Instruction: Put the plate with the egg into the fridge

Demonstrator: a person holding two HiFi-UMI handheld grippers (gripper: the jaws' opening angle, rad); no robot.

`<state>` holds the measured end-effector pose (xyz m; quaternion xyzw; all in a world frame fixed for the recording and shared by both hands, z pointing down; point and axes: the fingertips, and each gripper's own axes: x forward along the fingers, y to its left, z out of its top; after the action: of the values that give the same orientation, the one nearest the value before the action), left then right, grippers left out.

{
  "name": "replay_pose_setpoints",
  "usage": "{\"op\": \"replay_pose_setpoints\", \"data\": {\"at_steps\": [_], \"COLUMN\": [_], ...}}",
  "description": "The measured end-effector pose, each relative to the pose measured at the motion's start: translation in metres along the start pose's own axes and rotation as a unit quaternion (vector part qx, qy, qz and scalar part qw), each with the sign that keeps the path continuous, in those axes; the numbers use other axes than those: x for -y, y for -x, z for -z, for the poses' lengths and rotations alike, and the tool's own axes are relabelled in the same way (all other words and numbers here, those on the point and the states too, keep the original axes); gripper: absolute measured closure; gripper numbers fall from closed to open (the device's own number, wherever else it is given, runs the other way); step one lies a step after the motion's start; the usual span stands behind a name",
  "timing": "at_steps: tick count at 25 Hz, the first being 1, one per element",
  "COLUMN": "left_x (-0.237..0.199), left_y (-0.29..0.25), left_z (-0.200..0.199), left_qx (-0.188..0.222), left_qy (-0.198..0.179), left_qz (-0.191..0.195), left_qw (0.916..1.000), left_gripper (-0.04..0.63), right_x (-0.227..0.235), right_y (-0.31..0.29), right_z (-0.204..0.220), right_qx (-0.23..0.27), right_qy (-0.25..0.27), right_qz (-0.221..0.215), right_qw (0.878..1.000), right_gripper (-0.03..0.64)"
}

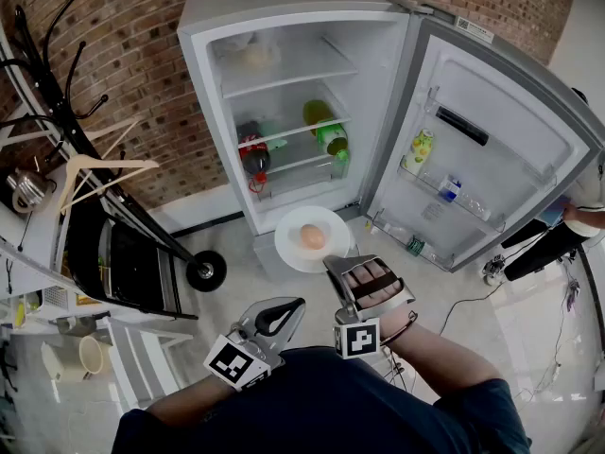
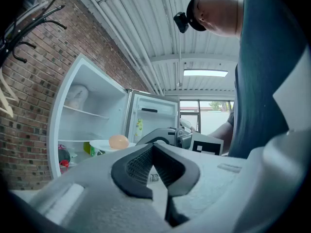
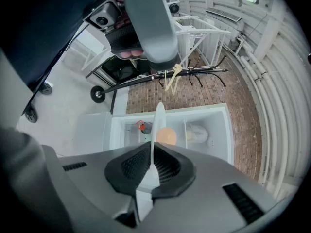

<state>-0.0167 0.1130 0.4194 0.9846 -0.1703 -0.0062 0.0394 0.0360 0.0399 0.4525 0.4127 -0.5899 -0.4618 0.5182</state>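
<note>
Head view: carry step in hand. Right gripper point(image 1: 333, 261) clamped on near rim of white plate point(image 1: 288, 244), egg point(image 1: 313, 236) at its middle, above pale floor point(image 1: 227, 244) just before open fridge point(image 1: 284, 26); door point(image 1: 492, 149) swung wide.

Next move, by judgement: reach forward, plate level, onto a shelf with room.

Left gripper view: left gripper point(image 2: 154, 147) closed, empty.

Right gripper view: plate rim edge-on between pressed pads; brick wall point(image 3: 214, 89) behind fridge.

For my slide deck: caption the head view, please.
Right gripper holds the plate with the egg by its rim before the open fridge; left gripper is shut and empty.
</note>
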Motion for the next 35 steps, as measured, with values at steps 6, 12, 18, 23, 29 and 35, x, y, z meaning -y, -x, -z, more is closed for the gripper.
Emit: {"op": "replay_pose_setpoints", "data": {"at_steps": [6,12,18,23,29,35], "left_x": [0.0,0.001,0.005,0.014,0.03,0.037], "left_y": [-0.007,-0.015,-0.024,-0.035,-0.05,-0.059], "left_z": [-0.001,0.001,0.001,0.002,0.014,0.02], "left_qx": [0.0,-0.001,-0.001,-0.006,-0.011,-0.012], "left_qy": [-0.001,0.001,-0.001,-0.002,0.002,0.009], "left_qz": [-0.001,-0.009,-0.021,-0.03,-0.043,-0.053], "left_qw": [1.0,1.0,0.9998,0.9995,0.999,0.9985], "left_gripper": [0.597,0.597,0.597,0.597,0.597,0.597], "right_x": [-0.006,-0.007,-0.004,-0.008,-0.014,-0.017], "right_y": [-0.004,-0.007,-0.009,-0.006,-0.003,-0.005], "right_z": [0.01,0.016,0.023,0.033,0.049,0.056], "right_qx": [-0.003,0.005,0.014,0.025,0.04,0.05], "right_qy": [0.0,0.002,0.006,0.002,0.005,0.005], "right_qz": [-0.003,0.0,0.011,0.006,0.007,0.01], "right_qw": [1.0,1.0,1.0,1.0,0.999,0.999], "right_gripper": [0.597,0.597,0.595,0.597,0.597,0.597]}}
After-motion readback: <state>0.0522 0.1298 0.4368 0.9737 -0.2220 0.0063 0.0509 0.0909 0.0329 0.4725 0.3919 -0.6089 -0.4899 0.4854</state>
